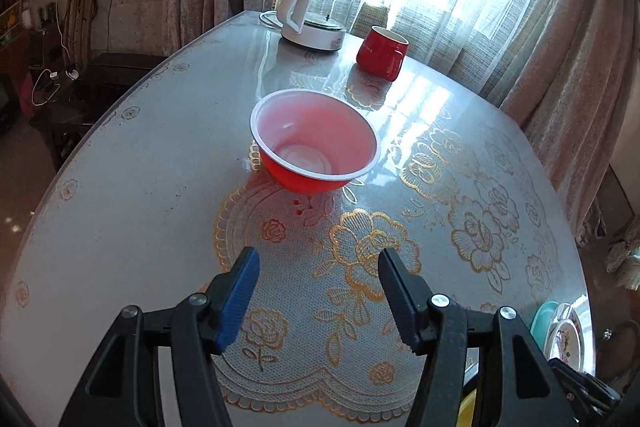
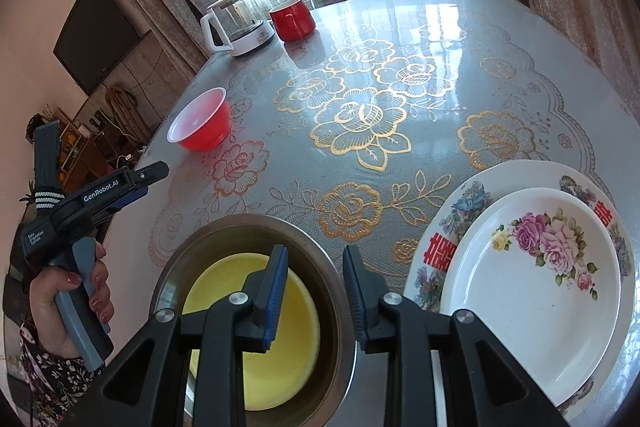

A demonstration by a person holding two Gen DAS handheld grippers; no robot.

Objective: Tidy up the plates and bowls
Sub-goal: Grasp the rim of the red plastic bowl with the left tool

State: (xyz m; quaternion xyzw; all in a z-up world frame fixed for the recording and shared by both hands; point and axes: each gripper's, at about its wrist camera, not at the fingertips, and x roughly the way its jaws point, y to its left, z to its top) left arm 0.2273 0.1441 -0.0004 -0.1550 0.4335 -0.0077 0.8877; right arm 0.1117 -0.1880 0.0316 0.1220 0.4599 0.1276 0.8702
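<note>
A red bowl [image 1: 315, 141] with a white rim stands upright and empty on the table, ahead of my left gripper [image 1: 319, 273], which is open and empty above the tablecloth. The bowl also shows in the right wrist view [image 2: 201, 125] at the table's left edge. My right gripper [image 2: 316, 269] is open and empty, above the far rim of a steel bowl [image 2: 332, 267] with a yellow bowl [image 2: 256, 343] nested inside. To its right a white rose plate [image 2: 536, 291] lies on a larger patterned plate [image 2: 460, 211]. The left gripper [image 2: 138, 185] is seen from the side.
A white-based glass kettle [image 1: 316, 15] and a red mug [image 1: 382, 53] stand at the table's far side by the curtains. The round table [image 1: 120, 187] has a lace cloth under glass. Plate edges [image 1: 562, 331] show at the left view's lower right.
</note>
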